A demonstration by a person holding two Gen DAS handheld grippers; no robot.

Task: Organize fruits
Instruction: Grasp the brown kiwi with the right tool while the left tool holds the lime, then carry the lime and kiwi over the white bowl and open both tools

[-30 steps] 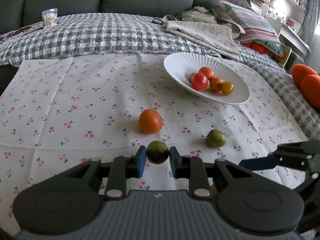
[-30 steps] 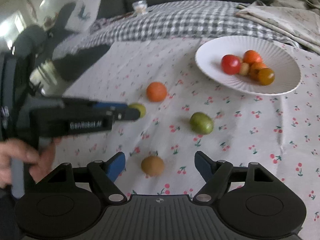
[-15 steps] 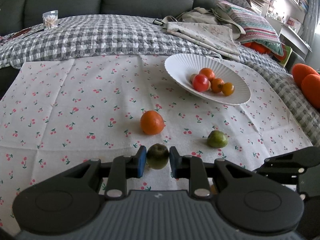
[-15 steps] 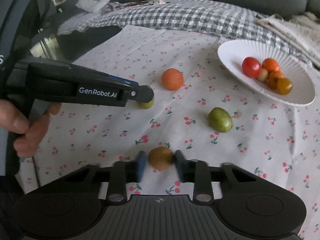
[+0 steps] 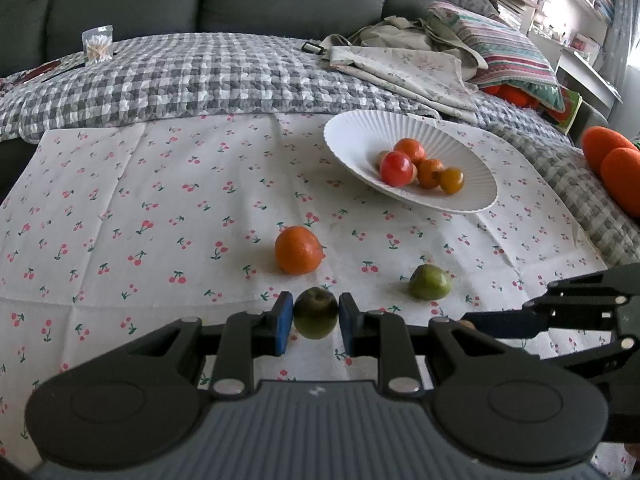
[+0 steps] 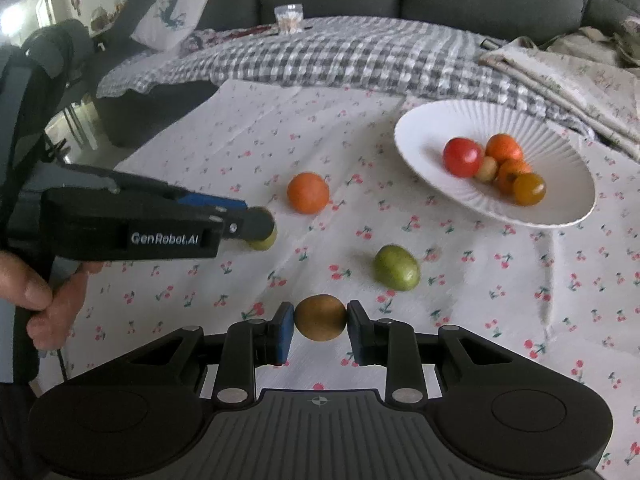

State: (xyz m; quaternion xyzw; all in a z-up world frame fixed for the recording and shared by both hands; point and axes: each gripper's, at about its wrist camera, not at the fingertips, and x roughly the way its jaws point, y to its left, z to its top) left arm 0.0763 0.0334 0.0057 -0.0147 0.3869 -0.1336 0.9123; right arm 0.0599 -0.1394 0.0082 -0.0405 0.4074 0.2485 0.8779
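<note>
While clamped, brown fruit [image 6: 320,317] lies crosswise.

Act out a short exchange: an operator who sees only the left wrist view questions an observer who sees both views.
Operator: My left gripper grips a dark green fruit. Does the right gripper hold anything?
Observer: Yes, it is shut on a brown fruit.
Operator: What is behind my camera?
Observer: A bare hand gripping the left gripper's handle.
Operator: Anything beyond the blanket's left end?
Observer: A white cushion with a dark print.
</note>
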